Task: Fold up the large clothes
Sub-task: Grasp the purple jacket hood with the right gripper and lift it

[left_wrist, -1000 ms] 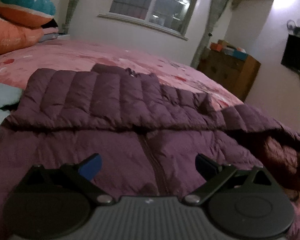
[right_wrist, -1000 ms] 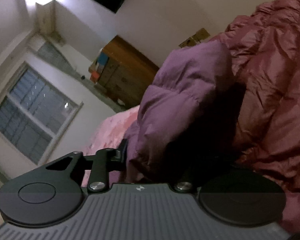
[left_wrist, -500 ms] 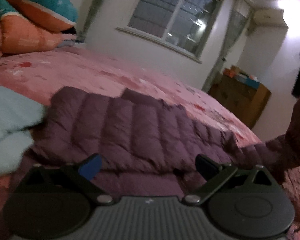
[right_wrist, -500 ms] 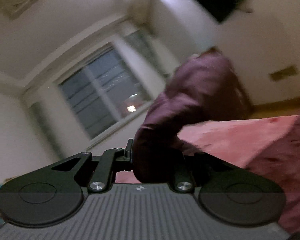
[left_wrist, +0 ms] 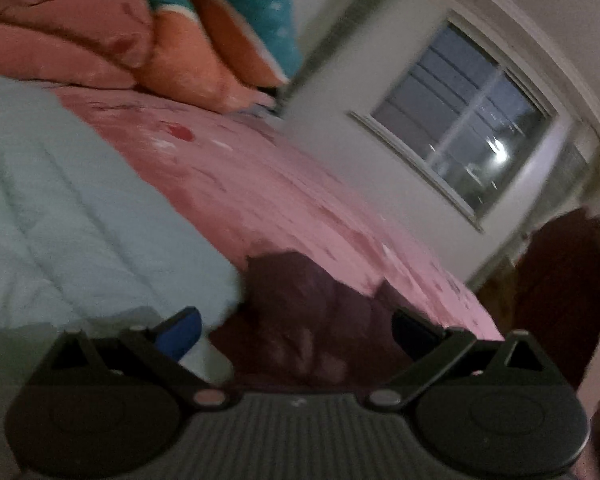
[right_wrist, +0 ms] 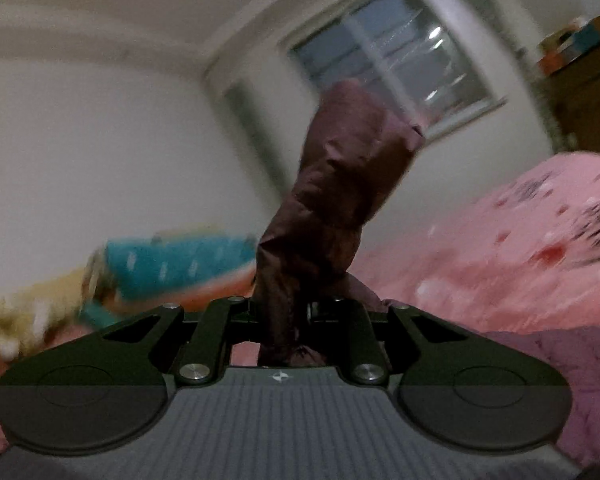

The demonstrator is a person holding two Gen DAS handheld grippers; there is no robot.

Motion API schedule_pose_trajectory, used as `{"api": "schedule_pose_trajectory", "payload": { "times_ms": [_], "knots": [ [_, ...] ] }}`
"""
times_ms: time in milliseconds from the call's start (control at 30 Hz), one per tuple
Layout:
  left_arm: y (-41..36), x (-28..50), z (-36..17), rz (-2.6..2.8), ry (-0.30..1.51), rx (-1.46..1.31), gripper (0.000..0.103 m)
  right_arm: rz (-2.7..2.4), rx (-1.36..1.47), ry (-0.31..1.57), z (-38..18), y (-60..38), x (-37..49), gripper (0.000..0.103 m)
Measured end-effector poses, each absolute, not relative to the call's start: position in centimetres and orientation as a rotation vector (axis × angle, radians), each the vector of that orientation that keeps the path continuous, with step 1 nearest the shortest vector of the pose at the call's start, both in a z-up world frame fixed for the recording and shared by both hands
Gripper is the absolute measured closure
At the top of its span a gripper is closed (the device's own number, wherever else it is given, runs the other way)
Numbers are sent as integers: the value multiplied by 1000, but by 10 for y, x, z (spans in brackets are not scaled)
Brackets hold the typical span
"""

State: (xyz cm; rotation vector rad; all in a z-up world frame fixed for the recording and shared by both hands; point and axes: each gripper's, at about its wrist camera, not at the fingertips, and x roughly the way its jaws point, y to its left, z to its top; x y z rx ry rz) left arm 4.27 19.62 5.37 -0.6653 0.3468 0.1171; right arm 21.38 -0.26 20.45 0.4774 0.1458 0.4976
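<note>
A purple quilted down jacket [left_wrist: 300, 312] lies on the pink bed. In the left wrist view its folded edge sits between and just beyond the fingers of my left gripper [left_wrist: 296, 332], which stands open with nothing pinched. In the right wrist view my right gripper [right_wrist: 282, 312] is shut on a sleeve of the jacket [right_wrist: 340, 196]; the sleeve stands up in front of the camera, lifted off the bed. That raised sleeve [left_wrist: 560, 288] also shows at the right edge of the left wrist view. More of the jacket [right_wrist: 540, 348] lies at lower right.
A pale blue quilt [left_wrist: 68, 232] lies left of the jacket. Orange, pink and teal pillows [left_wrist: 204, 40] are stacked at the head of the bed. A window [left_wrist: 468, 120] and white wall stand beyond the pink bedsheet [left_wrist: 284, 184]. A wooden cabinet [right_wrist: 580, 68] is at the far right.
The right gripper has swung up and round with the sleeve, from facing the jacket to facing the window and pillows. The left gripper slid left toward the blue quilt and rolled, still open.
</note>
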Motion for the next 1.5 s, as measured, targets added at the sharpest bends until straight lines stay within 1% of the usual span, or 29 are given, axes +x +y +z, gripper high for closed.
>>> {"api": "schedule_pose_trajectory", "payload": {
  "times_ms": [133,267,367,433,533,600,633,667,733,800,833,867,900,1000,1100,1267,1500],
  "knots": [
    [214,41,52,148,335,-743,2,537,389,272,158,52,216,82],
    [220,44,50,146,337,-780,2,534,319,392,112,86,218,82],
    [220,45,49,133,341,-792,2,521,264,454,96,104,206,81],
    [221,49,49,114,340,-794,2,512,231,507,87,109,204,78],
    [220,53,52,92,328,-774,2,510,174,538,90,112,195,75],
    [219,53,53,79,319,-761,2,521,166,549,91,103,198,66],
    [218,53,54,69,318,-756,2,533,168,557,94,101,197,57],
    [216,53,54,58,315,-749,2,543,167,566,96,100,195,53],
    [212,54,57,46,306,-718,2,568,153,578,95,99,182,50],
    [207,54,60,39,285,-675,2,583,149,596,85,98,191,41],
    [203,53,63,27,270,-656,2,593,159,606,86,95,187,28],
    [201,53,64,10,257,-644,2,605,181,615,83,94,188,7],
    [198,53,66,-10,246,-634,2,622,206,620,81,92,189,0],
    [188,54,70,-56,222,-594,2,616,223,618,80,84,185,0],
    [180,56,72,-128,209,-564,2,592,238,582,90,61,179,0],
    [152,63,72,-271,217,-486,2,348,247,476,108,-5,177,0],
    [118,87,55,-254,365,-286,2,-4,168,480,91,-81,211,0]
  ]
}}
